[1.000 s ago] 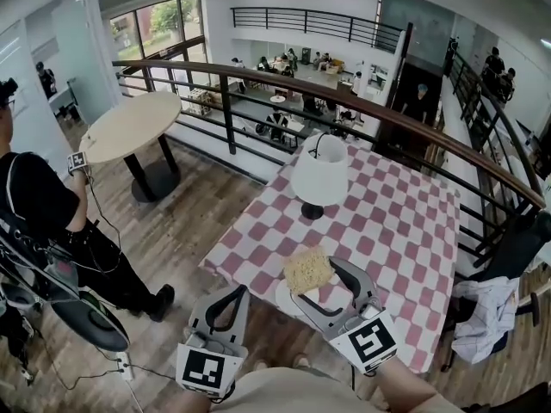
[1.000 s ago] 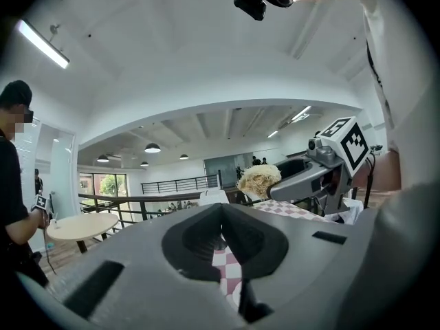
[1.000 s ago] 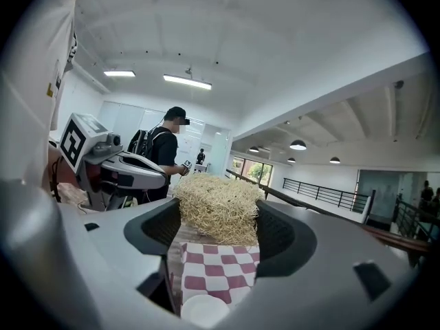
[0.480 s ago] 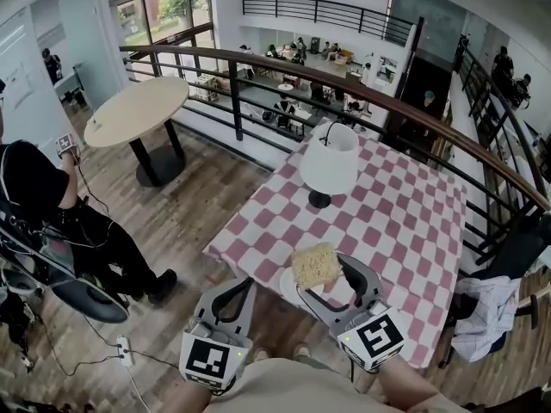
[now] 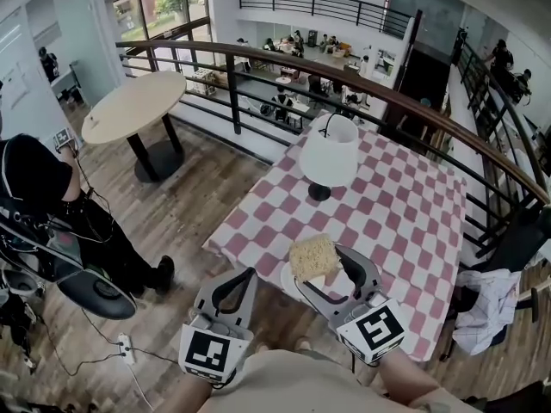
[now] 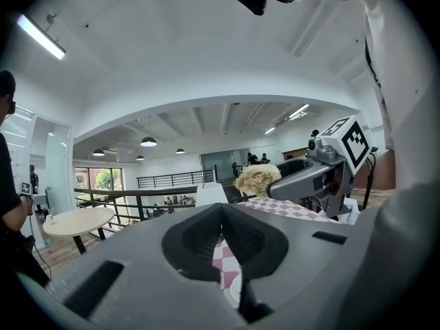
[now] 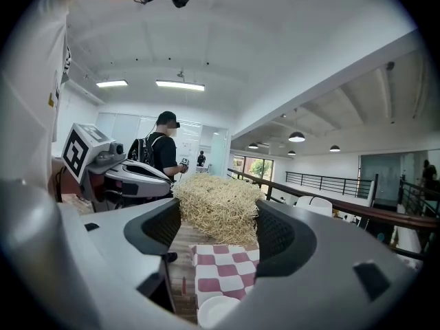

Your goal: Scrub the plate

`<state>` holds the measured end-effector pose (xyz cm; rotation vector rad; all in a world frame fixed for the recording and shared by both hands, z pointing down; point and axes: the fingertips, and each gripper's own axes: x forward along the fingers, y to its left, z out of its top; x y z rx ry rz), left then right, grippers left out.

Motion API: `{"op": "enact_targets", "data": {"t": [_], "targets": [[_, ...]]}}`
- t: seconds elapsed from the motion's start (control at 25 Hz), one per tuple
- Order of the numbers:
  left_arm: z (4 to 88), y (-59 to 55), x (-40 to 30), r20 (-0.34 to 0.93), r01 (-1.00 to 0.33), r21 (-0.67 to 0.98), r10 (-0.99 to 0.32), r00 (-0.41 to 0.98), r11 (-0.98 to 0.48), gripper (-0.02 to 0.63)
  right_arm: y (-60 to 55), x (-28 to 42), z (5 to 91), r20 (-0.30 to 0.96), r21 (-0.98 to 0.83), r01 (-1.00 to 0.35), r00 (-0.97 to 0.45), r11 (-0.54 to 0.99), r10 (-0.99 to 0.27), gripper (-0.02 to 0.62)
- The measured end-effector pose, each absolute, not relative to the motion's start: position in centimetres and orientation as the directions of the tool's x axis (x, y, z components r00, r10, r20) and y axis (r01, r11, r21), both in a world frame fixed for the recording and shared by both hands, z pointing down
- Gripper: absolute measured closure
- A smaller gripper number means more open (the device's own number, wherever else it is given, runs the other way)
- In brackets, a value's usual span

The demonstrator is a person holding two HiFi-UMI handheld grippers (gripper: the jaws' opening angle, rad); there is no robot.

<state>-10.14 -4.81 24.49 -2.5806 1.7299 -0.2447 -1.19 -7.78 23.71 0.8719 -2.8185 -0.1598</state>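
Pink-checked tablecloth [image 5: 405,213] bears a round white plate [image 7: 214,311], mostly hidden beneath the right gripper [image 5: 318,263] clamping a straw-coloured fibrous scrubber [image 5: 312,256]; left gripper [image 5: 245,275] closed, empty.

The plate [image 5: 294,281] is white and round. It lies flat on the red-and-white checked tablecloth [image 5: 392,222], at the table's near corner, and only parts of its rim show. The scrub pad [image 5: 312,257] is a pale yellow, squarish wad of coarse fibres. It is clamped between the jaws of the right gripper [image 5: 317,267] and held over the plate.
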Motion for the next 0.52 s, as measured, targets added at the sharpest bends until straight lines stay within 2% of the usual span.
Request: {"op": "enact_targets", "data": {"t": [0.52], "targets": [[24.33,-5.84,-10.23,0.103,-0.9,-0.139,-0.91,0.401,-0.413,0.592,-8.38,-1.63,22.96,0.123,0.154,-0.57,-0.799,0.807,-0.589,0.265]]}}
